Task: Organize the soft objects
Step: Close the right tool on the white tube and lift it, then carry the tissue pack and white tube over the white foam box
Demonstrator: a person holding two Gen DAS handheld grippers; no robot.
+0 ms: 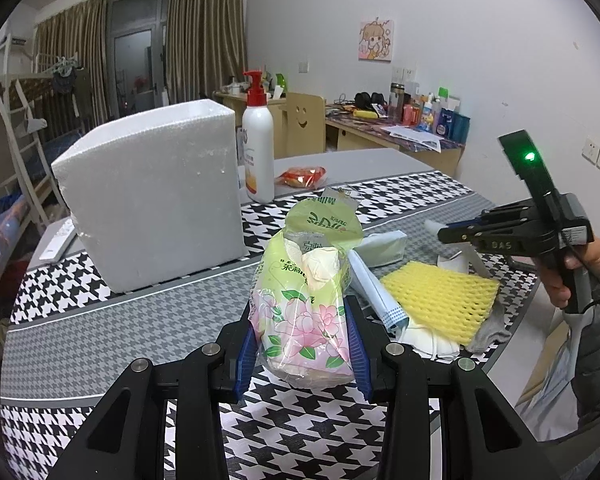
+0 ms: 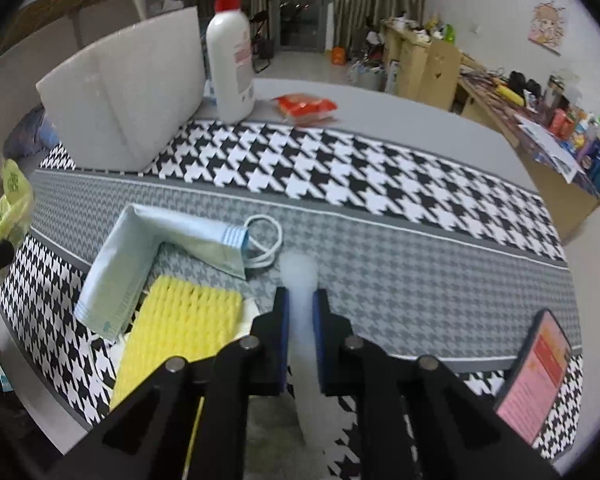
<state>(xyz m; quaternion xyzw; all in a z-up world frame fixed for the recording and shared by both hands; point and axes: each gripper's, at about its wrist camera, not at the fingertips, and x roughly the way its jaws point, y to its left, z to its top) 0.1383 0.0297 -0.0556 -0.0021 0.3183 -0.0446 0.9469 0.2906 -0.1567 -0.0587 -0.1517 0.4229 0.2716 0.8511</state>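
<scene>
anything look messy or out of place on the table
Yes: the soft items on the tablecloth's near right lie in a loose heap. The yellow foam net sits skewed over white pieces, and the blue face mask is bent into an L. The tissue pack top is torn open.

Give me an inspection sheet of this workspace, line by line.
Surface: houndstooth cloth covers the table.
Job's things: tissue pack, blue face masks, yellow foam net, white foam piece.
Clutter: foam box, pump bottle, orange packet, phone.
Grippers: left hand-held gripper shut on tissue pack; right hand-held gripper shut on white foam piece.
Cables: nothing seen.
Surroundings: cluttered desks, curtains.
</scene>
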